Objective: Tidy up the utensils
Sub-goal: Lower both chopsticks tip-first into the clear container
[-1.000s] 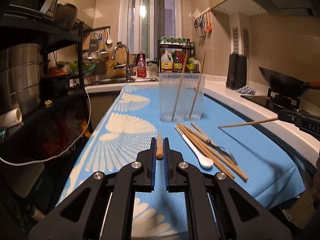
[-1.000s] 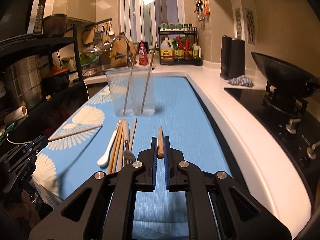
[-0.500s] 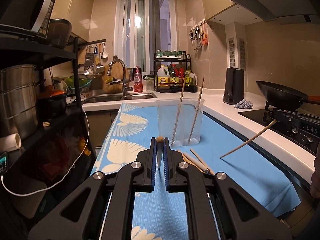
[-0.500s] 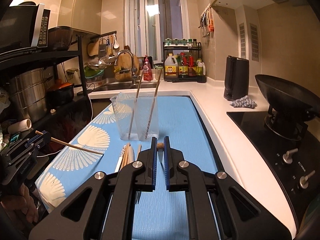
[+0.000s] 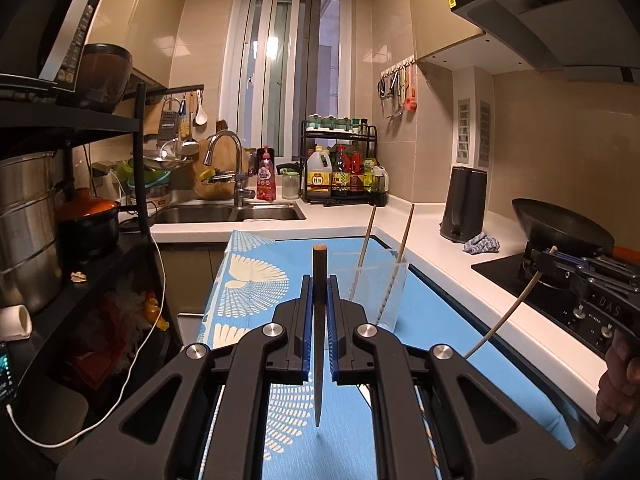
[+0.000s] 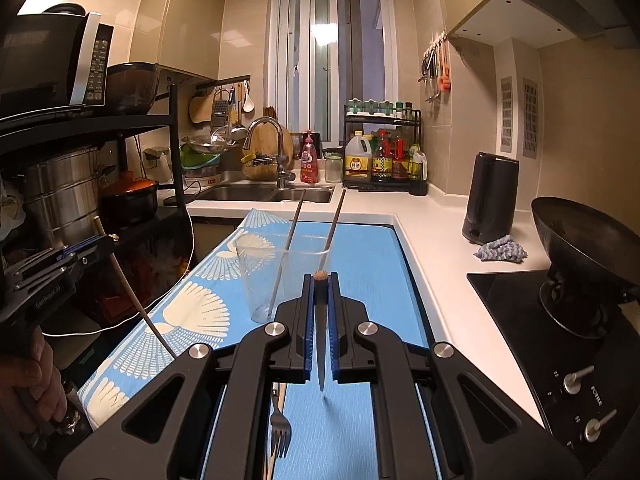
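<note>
My left gripper (image 5: 319, 280) is shut on a wooden chopstick (image 5: 318, 360) that stands nearly upright, thin tip hanging down above the blue mat (image 5: 256, 280). My right gripper (image 6: 320, 280) is shut on a second chopstick (image 6: 321, 344), held the same way. A clear plastic cup (image 6: 264, 280) stands on the mat just ahead with two chopsticks (image 6: 294, 220) leaning in it. The cup (image 5: 384, 296) sits right of my left fingers. Each view shows the other gripper (image 5: 560, 266) (image 6: 90, 250) at its edge. A fork (image 6: 279, 432) lies below the right gripper.
A sink (image 5: 228, 214) and faucet lie at the far end, with a condiment rack (image 5: 344, 172) beside them. A black kettle (image 6: 490, 196), a rag (image 6: 502, 250) and a wok (image 6: 580, 240) on the stove are to the right. Shelving with pots (image 5: 28, 220) lines the left.
Both grippers have risen above the mat with their chopsticks. Each chopstick has swung from lying level to hanging tip down. The pile of utensils has dropped out of the left view.
</note>
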Demonstrator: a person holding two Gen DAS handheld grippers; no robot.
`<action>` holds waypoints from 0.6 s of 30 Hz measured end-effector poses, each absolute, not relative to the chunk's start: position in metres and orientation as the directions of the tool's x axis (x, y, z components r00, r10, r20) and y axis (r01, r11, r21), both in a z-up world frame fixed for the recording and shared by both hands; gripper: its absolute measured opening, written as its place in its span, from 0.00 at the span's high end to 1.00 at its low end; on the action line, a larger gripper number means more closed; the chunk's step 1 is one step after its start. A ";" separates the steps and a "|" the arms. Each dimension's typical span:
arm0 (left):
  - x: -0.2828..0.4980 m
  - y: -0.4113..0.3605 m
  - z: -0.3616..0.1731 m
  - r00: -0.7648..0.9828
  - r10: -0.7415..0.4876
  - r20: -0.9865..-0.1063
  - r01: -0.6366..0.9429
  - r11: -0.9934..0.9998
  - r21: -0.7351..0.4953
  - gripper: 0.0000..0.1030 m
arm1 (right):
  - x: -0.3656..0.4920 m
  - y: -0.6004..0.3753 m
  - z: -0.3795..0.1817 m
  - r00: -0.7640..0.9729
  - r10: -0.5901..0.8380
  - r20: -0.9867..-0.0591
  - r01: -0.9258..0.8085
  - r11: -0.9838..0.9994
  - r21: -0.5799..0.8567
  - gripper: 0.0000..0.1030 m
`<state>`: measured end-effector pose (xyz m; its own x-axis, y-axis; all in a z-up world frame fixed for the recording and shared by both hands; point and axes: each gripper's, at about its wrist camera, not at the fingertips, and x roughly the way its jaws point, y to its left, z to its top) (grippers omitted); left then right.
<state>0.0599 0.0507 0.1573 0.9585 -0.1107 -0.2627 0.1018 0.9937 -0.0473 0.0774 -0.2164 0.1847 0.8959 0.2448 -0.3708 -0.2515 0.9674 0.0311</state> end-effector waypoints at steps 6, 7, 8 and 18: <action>0.086 0.061 0.171 0.922 -0.148 -0.358 0.122 0.988 -0.095 0.94 | 0.099 -0.216 0.197 0.876 0.255 -0.410 -0.263 0.964 0.038 0.94; 0.090 0.062 0.173 0.916 -0.152 -0.370 0.125 0.988 -0.096 0.94 | 0.101 -0.215 0.199 0.874 0.256 -0.412 -0.266 0.963 0.035 0.94; 0.092 0.062 0.174 0.912 -0.155 -0.380 0.127 0.987 -0.098 0.94 | 0.103 -0.214 0.201 0.874 0.257 -0.413 -0.268 0.963 0.032 0.94; 0.117 0.070 0.201 0.899 -0.169 -0.403 0.135 0.985 -0.111 0.94 | 0.122 -0.208 0.226 0.872 0.280 -0.401 -0.303 0.953 0.007 0.94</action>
